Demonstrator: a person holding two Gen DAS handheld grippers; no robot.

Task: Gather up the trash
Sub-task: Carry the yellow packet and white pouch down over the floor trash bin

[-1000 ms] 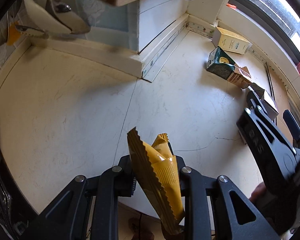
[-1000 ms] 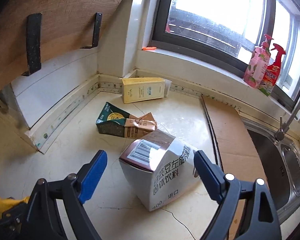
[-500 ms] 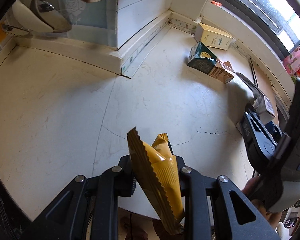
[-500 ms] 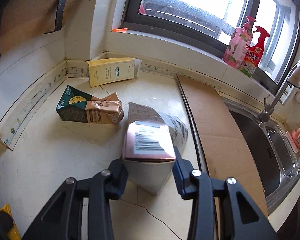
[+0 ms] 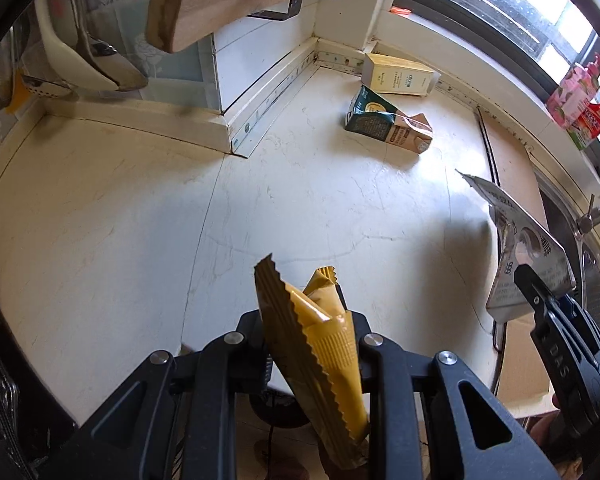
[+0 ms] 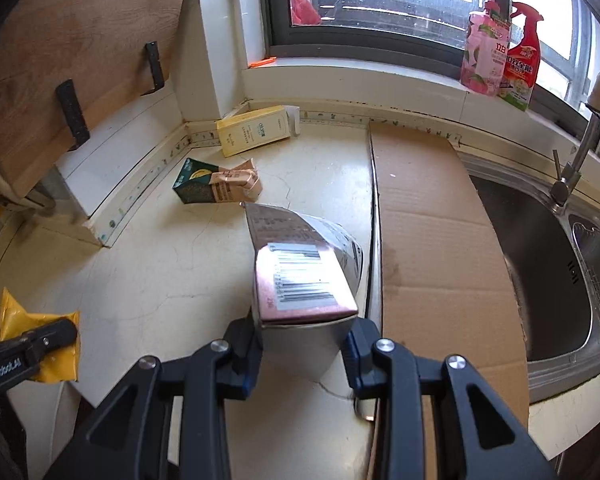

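The left tongs (image 5: 308,350) are clenched on a crumpled yellow wrapper (image 5: 316,332), held above the near edge of the table (image 5: 140,220); the right tongs (image 6: 302,350) grip a white carton with a barcode (image 6: 300,280), pinched between the blue pads (image 6: 354,354), lifted clear of the table beside the cardboard sheet (image 6: 440,240); farther along the table, left of that sheet, a green and tan carton (image 6: 216,186) lies on its side; beyond it, against the back wall, a yellow box (image 6: 256,130) lies flat.
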